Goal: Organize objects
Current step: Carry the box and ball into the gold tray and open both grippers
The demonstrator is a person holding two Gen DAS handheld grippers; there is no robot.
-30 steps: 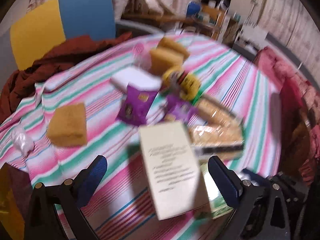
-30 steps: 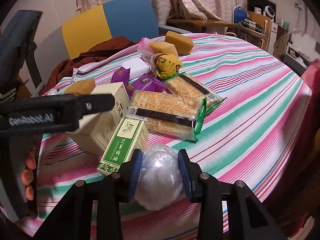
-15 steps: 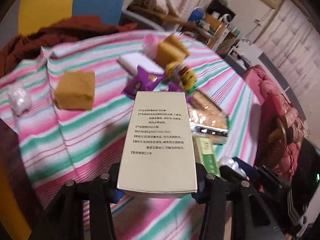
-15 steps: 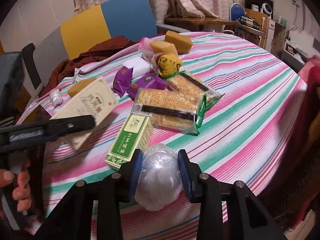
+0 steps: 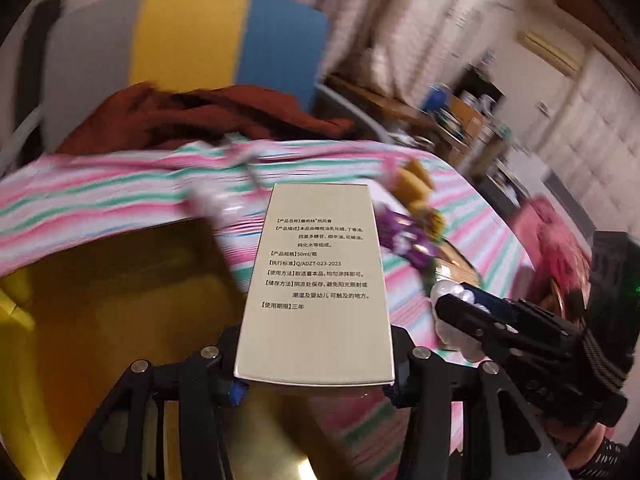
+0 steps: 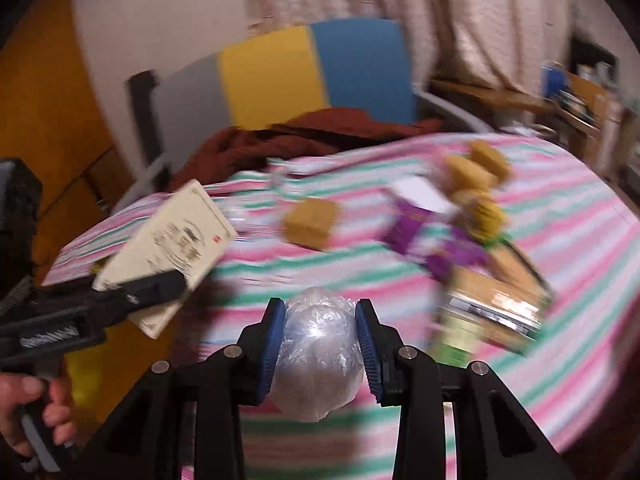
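Note:
My left gripper [image 5: 314,384] is shut on a cream box [image 5: 316,288] with black printed text, held tilted above the table's left edge. The same box [image 6: 176,236] and left gripper [image 6: 156,284] appear at the left of the right wrist view, with a person's hand [image 6: 36,404] on the handle. My right gripper [image 6: 320,340] is shut on a clear plastic-wrapped ball [image 6: 316,348], its blue pads [image 6: 274,340] pressing both sides. Seen from the left wrist view, the right gripper [image 5: 464,308] and its ball [image 5: 452,292] hover at the right.
A striped pink-green cloth covers the round table [image 6: 540,360]. Tan sponge blocks [image 6: 312,222], purple packets [image 6: 416,228] and cracker packs [image 6: 496,304] lie on it, all blurred. A yellow bin [image 5: 120,304] sits below the left edge. A chair [image 6: 312,76] with red-brown cloth [image 6: 320,128] stands behind.
The left gripper closed on the cream box, lifted it and swung it left over the table edge and the yellow bin. The right gripper, still on the ball, rose and swung left too.

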